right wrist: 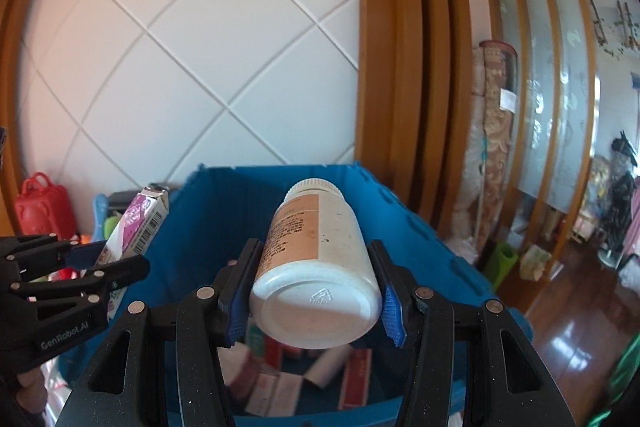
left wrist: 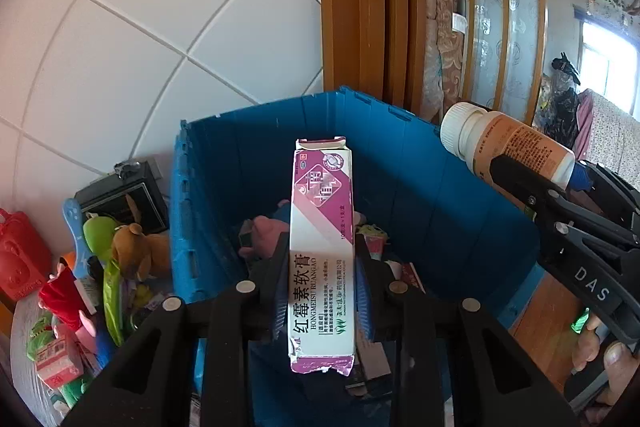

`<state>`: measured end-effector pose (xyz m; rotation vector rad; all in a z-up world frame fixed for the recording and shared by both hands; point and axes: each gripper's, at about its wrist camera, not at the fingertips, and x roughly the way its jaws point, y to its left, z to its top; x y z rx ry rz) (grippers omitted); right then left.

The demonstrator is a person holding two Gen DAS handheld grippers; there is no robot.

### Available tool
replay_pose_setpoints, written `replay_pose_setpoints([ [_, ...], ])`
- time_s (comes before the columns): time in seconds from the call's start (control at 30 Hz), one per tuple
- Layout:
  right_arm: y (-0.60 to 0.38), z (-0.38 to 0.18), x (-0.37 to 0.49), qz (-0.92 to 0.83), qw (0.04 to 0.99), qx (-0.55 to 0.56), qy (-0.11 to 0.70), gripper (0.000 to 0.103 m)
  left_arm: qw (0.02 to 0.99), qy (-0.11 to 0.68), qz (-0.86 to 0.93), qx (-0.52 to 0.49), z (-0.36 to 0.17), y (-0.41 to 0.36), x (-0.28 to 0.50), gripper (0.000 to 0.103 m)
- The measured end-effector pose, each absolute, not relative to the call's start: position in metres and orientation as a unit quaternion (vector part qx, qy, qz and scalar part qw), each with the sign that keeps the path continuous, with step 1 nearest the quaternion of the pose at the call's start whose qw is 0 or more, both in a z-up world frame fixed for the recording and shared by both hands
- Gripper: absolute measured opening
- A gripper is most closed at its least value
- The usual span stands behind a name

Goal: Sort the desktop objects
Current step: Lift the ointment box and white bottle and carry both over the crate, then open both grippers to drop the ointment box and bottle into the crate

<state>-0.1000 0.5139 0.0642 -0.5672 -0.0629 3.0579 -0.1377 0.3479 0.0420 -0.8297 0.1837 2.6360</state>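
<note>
My left gripper (left wrist: 322,291) is shut on a white and purple ointment carton (left wrist: 322,251), held over the open blue crate (left wrist: 440,187). The carton also shows in the right wrist view (right wrist: 134,227), with the left gripper (right wrist: 100,267) at the left. My right gripper (right wrist: 314,279) is shut on a white pill bottle (right wrist: 316,259) with an orange label, cap pointing away, above the crate (right wrist: 420,239). In the left wrist view the bottle (left wrist: 504,143) and right gripper (left wrist: 516,171) sit at the crate's right rim.
Several boxes and small items (right wrist: 320,375) lie in the crate. Left of it is a pile of toys: a brown plush (left wrist: 136,247), a red case (left wrist: 20,259), a green item (left wrist: 98,235). A tiled wall (left wrist: 160,27) and wooden frame (left wrist: 360,7) stand behind.
</note>
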Motion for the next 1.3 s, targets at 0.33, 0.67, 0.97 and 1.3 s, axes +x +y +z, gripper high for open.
replay_pose_setpoints([
  [0.33,0.571,0.035,-0.144,0.966,0.022,-0.256,-0.029,0.052,0.181,0.072,0.906,-0.376,0.006,0.414,-0.163,0.028],
  [0.67,0.585,0.005,-0.168,0.946,0.050,-0.317,-0.056,0.052,0.178,0.072,0.898,-0.396,-0.004,0.429,-0.173,0.028],
  [0.97,0.595,0.001,-0.168,0.945,0.051,-0.318,-0.056,0.052,0.166,0.080,0.896,-0.403,-0.008,0.433,-0.176,0.052],
  [1.3,0.589,0.013,-0.154,0.952,0.060,-0.293,-0.066,0.073,0.153,0.083,0.906,-0.386,0.000,0.425,-0.163,0.070],
])
